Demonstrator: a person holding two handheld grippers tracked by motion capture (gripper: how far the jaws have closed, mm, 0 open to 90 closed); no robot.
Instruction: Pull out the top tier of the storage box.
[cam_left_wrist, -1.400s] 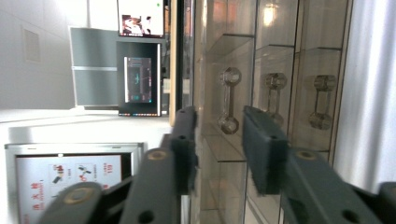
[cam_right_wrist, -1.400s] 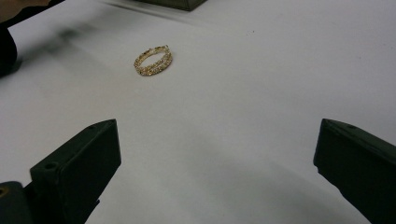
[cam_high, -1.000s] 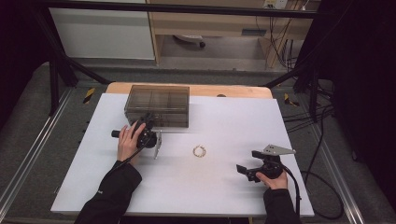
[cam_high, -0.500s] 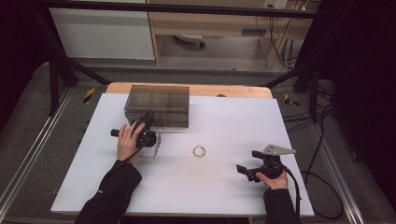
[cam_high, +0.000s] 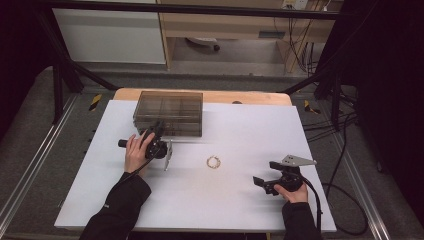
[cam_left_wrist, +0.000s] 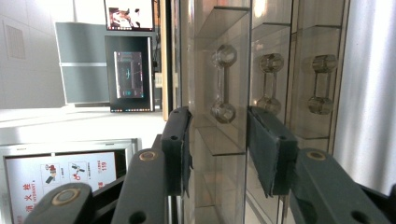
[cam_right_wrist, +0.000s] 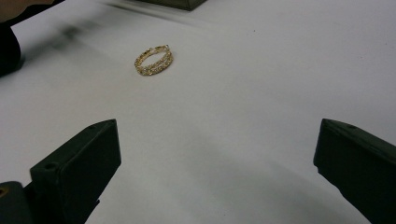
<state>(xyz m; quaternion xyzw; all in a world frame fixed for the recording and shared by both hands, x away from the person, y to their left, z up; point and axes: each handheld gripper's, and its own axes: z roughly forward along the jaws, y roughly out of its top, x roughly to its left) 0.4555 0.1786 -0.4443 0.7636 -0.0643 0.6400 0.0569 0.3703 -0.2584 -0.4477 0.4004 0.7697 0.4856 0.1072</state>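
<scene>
A smoky clear drawer box (cam_high: 170, 112) stands at the back left of the white table (cam_high: 250, 125). My left gripper (cam_high: 159, 128), turned on its side, has its tips against the box front (cam_left_wrist: 280, 56). In the left gripper view its jaws (cam_left_wrist: 219, 140) stand apart on either side of a clear dumbbell-shaped drawer handle (cam_left_wrist: 223, 84), with a gap on both sides. A gold bracelet (cam_high: 214, 162) lies flat near the table's middle. My right gripper (cam_high: 259, 183) rests at the front right, wide open (cam_right_wrist: 215, 158), pointing at the bracelet (cam_right_wrist: 153, 60), well short of it.
Two more clear handles (cam_left_wrist: 321, 84) show on neighbouring drawers. The person's left sleeve (cam_high: 117, 210) crosses the front left of the table. A cable (cam_high: 320, 210) trails off the right edge. Metal rails (cam_high: 30, 165) flank the table.
</scene>
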